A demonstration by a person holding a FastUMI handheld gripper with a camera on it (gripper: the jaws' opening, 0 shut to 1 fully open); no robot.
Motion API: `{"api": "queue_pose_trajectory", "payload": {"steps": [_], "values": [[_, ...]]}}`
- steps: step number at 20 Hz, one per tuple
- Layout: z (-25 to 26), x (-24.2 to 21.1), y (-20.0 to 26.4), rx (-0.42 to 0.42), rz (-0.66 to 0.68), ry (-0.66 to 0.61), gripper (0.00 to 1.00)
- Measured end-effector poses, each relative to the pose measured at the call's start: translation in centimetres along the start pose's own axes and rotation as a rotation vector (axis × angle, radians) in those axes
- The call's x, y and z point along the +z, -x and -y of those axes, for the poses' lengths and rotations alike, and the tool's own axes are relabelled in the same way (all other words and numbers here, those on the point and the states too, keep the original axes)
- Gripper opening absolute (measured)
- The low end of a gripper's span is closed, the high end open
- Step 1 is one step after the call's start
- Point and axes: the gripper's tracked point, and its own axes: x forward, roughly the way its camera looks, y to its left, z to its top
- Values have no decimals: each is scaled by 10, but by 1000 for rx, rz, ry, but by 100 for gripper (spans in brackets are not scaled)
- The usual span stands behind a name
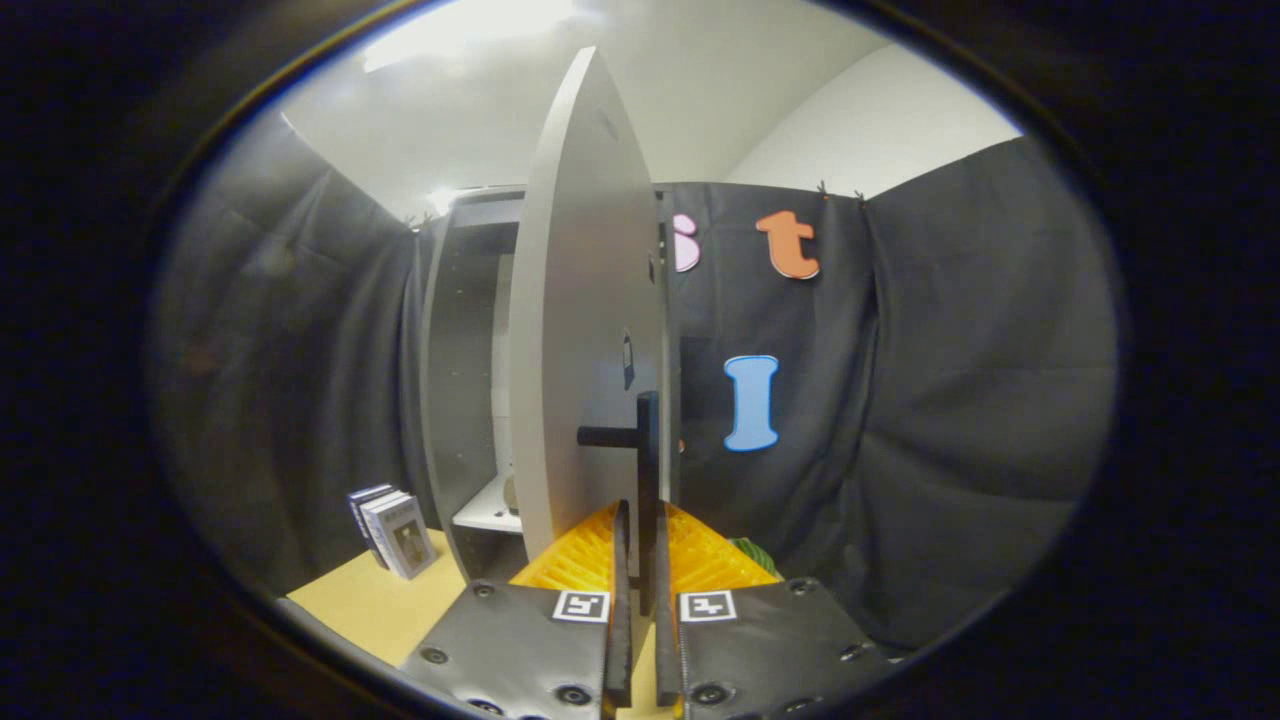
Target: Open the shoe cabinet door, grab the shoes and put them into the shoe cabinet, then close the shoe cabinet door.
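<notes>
the claw [640, 530] has its two fingers pinched close on the black handle [646, 470] of the door [575, 330], the upright bar of the handle running down into the narrow gap between them, so it looks clamped on the handle. the door stands swung well out, its edge turned almost straight toward the claw, and to the left of it the cabinet [462, 360] is open, with a pale shelf [490, 512] low inside. something small and rounded sits on that shelf by the door's edge; i can't tell whether it is a shoe. from where i stand this reads as a door step, either the tail of the opening or the start of the closing, and i cannot say which. if opening, the next move is to let go and back off clear of the handle. if closing, push the door round on its hinge. a few boxes [393, 530] lean by the cloth on the table [370, 605]
</notes>
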Motion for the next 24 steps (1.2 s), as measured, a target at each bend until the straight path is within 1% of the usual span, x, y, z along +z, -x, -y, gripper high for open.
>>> {"api": "queue_pose_trajectory", "payload": {"steps": [10,15,19,24], "values": [[63,3,7,-118,13,-35,5],[93,13,18,-188,44,-24,4],[95,19,27,-192,66,1,4],[88,20,39,-176,60,-13,4]]}}
